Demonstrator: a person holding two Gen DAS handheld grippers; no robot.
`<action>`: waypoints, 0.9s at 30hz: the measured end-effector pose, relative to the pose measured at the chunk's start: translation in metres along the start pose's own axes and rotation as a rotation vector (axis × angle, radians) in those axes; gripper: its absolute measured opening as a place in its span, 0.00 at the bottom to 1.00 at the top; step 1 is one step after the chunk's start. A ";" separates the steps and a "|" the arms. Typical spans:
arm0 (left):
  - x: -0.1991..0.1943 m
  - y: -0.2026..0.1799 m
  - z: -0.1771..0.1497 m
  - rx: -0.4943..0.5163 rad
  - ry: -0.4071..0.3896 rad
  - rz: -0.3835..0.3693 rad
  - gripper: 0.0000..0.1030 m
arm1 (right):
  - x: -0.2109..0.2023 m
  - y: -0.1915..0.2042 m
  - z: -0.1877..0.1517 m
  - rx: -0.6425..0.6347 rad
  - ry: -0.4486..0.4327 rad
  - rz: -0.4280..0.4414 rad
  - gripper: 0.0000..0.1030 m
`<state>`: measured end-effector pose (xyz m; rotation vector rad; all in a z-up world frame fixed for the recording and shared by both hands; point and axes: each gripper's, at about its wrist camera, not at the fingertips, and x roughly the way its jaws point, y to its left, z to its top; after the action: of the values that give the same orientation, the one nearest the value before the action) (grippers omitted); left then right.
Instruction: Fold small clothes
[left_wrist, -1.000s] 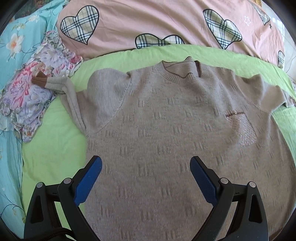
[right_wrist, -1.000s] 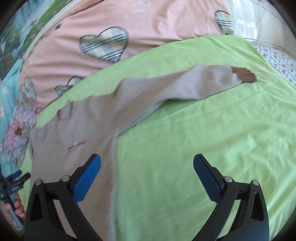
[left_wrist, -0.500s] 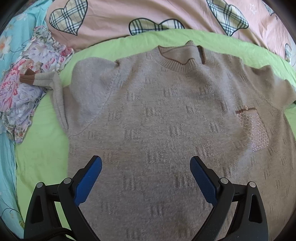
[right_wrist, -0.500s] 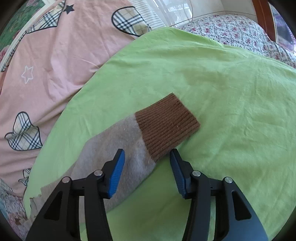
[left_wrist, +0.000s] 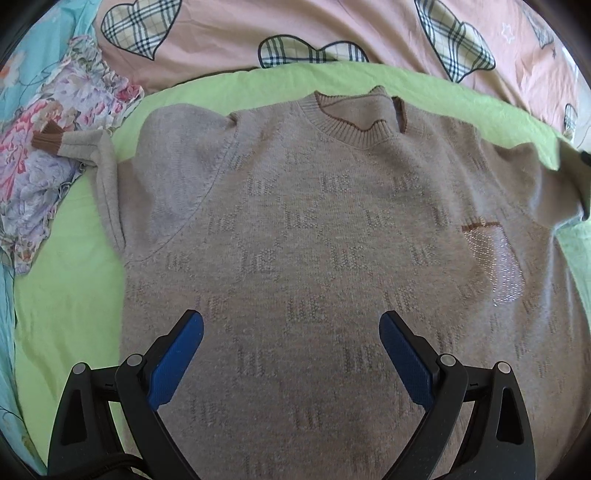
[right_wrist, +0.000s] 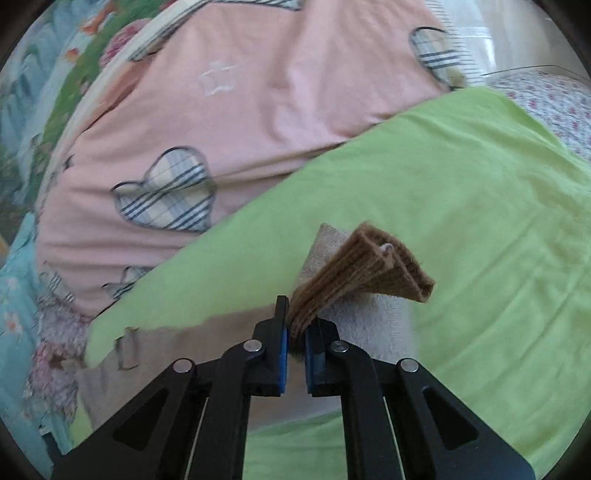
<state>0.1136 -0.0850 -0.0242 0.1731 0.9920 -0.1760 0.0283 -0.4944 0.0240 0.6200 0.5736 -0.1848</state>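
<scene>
A beige knit sweater (left_wrist: 295, 229) with a brown-trimmed neck lies face up on the green sheet (left_wrist: 66, 280). My left gripper (left_wrist: 291, 354) hovers open over its lower front, with nothing between the blue pads. The sweater's left sleeve is folded back, and its brown cuff (left_wrist: 46, 142) rests on a floral cloth. In the right wrist view my right gripper (right_wrist: 295, 332) is shut on the other sleeve's brown ribbed cuff (right_wrist: 365, 273), lifted off the green sheet (right_wrist: 461, 229), with the beige sleeve (right_wrist: 373, 317) hanging below.
A pink quilt with plaid hearts (left_wrist: 295, 33) lies along the far side of the sheet. A floral cloth (left_wrist: 44, 158) sits at the left on a light blue flowered cover (left_wrist: 11, 59). A small-flowered fabric (right_wrist: 546, 107) shows at the far right.
My right gripper swept to the sleeve end, closed on the brown cuff and lifted it off the sheet. The left gripper lowered slightly over the sweater and stayed open.
</scene>
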 end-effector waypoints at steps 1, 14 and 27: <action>-0.002 0.003 -0.001 -0.006 -0.001 -0.010 0.94 | 0.005 0.024 -0.007 -0.016 0.030 0.063 0.08; -0.010 0.054 -0.020 -0.065 0.008 -0.147 0.94 | 0.124 0.253 -0.124 -0.105 0.434 0.480 0.08; 0.025 0.037 0.015 -0.066 0.029 -0.302 0.94 | 0.144 0.280 -0.160 -0.090 0.534 0.525 0.63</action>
<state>0.1478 -0.0543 -0.0349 -0.0354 1.0486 -0.4170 0.1683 -0.1737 -0.0238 0.7143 0.9029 0.5132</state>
